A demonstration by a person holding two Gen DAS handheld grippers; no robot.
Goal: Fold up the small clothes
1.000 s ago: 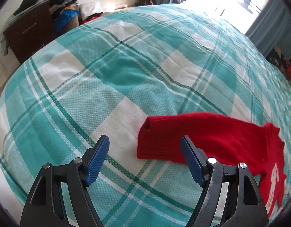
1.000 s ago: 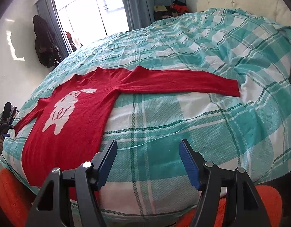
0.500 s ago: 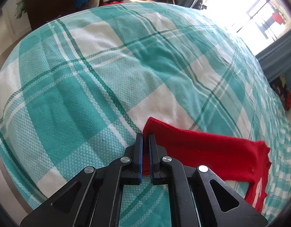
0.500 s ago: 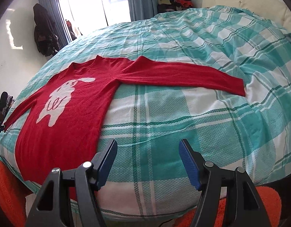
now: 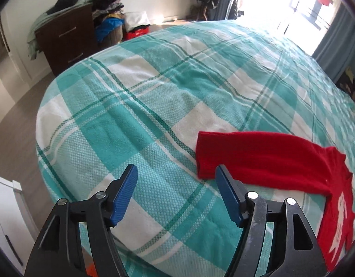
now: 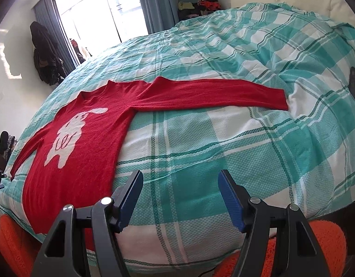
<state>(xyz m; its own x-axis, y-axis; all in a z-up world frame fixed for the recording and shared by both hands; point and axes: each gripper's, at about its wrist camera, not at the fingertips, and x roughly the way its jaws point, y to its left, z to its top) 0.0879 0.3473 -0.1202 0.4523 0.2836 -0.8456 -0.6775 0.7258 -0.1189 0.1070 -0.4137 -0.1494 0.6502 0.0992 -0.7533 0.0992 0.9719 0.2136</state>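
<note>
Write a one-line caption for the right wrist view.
Right gripper open above a teal-and-white checked bedspread, where a red knitted sweater with a white animal motif lies flat, sleeves outstretched.

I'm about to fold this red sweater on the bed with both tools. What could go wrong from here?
1. The left tool is opening with nothing between its pads, beside the sleeve cuff: closing there could pinch the checked bedspread too.
2. The red sweater reaches the bed's near edge, so a tug may slide it off.
3. The right sleeve lies stretched far out and could bunch when folded in.
</note>
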